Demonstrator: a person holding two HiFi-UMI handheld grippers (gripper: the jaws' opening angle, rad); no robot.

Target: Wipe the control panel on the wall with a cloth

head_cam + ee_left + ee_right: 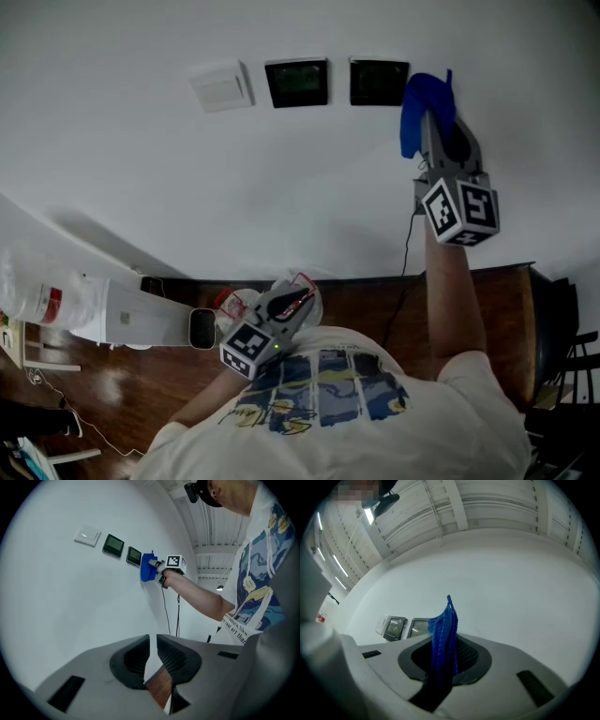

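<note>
Blue cloth (pixel 418 101) is pinched in the right gripper (pixel 433 124), jaws clamped on its lower part. In the right gripper view the cloth (pixel 443 637) stands up out of the closed jaws as a narrow folded strip. Its long axis runs along the jaw line and its free tip points at the white wall (pixel 141 178).

In the head view the cloth sits at the right edge of the right control panel (pixel 378 82) and overlaps that edge. The left gripper view puts the cloth (pixel 148 568) against the wall just beside that panel (pixel 134 556). Firm contact can't be confirmed.

Step, as I judge it: start of the wipe on the right panel, or just at its edge.

Next move probably calls for:
- pressing the cloth flat on the screen
- sweeping sideways across it toward the left control panel (pixel 297 82)
- light pressure, since the strip is floppy and could fold under

Both panels are dark, squarish and flat on the wall, in a level row with a white switch plate (pixel 221 86) at the far left.

Left gripper (pixel 281 309) hangs low near the person's chest, well apart from the panels. Its jaws are together with only a slit, nothing between them.
</note>
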